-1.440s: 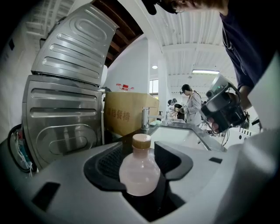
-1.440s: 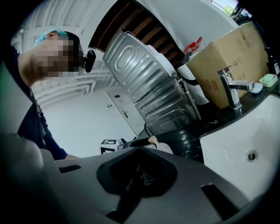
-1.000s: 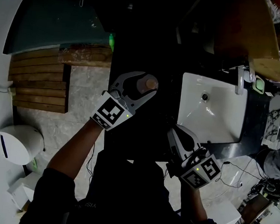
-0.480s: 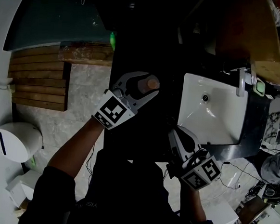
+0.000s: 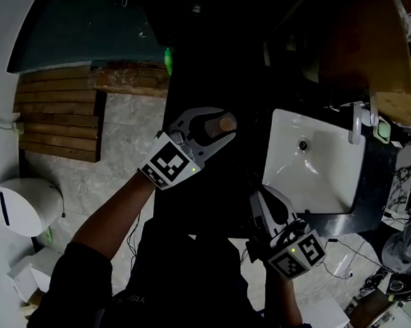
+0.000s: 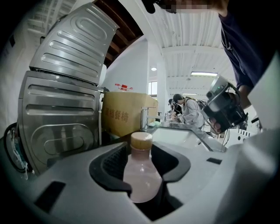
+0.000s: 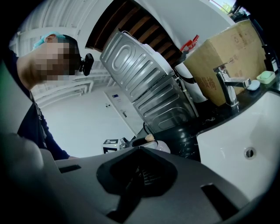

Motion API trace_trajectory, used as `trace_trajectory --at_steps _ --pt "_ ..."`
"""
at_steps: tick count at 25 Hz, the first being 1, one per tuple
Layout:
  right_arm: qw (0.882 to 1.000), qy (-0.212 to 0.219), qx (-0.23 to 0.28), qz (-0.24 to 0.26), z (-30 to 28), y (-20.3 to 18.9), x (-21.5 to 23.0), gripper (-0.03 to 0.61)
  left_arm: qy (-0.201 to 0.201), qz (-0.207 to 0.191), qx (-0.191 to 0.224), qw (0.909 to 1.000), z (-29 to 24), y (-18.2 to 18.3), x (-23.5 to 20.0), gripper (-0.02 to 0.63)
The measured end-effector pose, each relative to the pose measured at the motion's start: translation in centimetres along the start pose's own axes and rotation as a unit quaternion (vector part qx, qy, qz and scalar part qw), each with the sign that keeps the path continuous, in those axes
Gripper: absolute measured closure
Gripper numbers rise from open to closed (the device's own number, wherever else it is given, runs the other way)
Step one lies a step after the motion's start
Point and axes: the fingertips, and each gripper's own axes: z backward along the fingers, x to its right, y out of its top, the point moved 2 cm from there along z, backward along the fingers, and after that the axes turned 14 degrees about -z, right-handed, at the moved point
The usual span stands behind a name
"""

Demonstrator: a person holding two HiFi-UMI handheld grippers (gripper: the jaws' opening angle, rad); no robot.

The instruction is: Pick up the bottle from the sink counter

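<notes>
Left tongs (image 5: 221,125) clamp the pale pink, bulb-shaped plastic bottle (image 6: 141,175)
Head view shows only its tan cap (image 5: 225,123), over the black worktop (image 5: 203,188) beside the white sink (image 5: 318,172); the left gripper view shows jaws, just closing, pressing its rounded body. Right tongs (image 7: 140,149) clenched, empty.

Head view looks steeply down; both gripper views, low, share the sink (image 5: 318,177).
</notes>
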Motion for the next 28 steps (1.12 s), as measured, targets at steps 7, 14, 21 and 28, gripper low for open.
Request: trace_trajectory --at_steps 7,14,21,28 --pt "1.000 0.000 0.000 0.005 -0.1 0.1 -0.1 0.554 0.001 -0.014 -0.003 0.9999 -0.1 0.1 0.1 0.457" --pt "1.000 0.000 0.003 0.014 0.1 0.1 -0.1 0.554 0.008 -0.019 -0.008 0.9998 -0.1 0.2 0.1 0.469" --pt "1.000 0.000 0.011 0.014 0.6 0.3 -0.4 0.554 0.003 -0.019 -0.017 0.9997 0.0 0.2 0.4 0.471" --pt "1.000 0.003 0.018 0.018 0.9 0.7 -0.8 0.554 -0.008 -0.023 -0.020 0.9995 0.2 0.6 1.1 0.471"
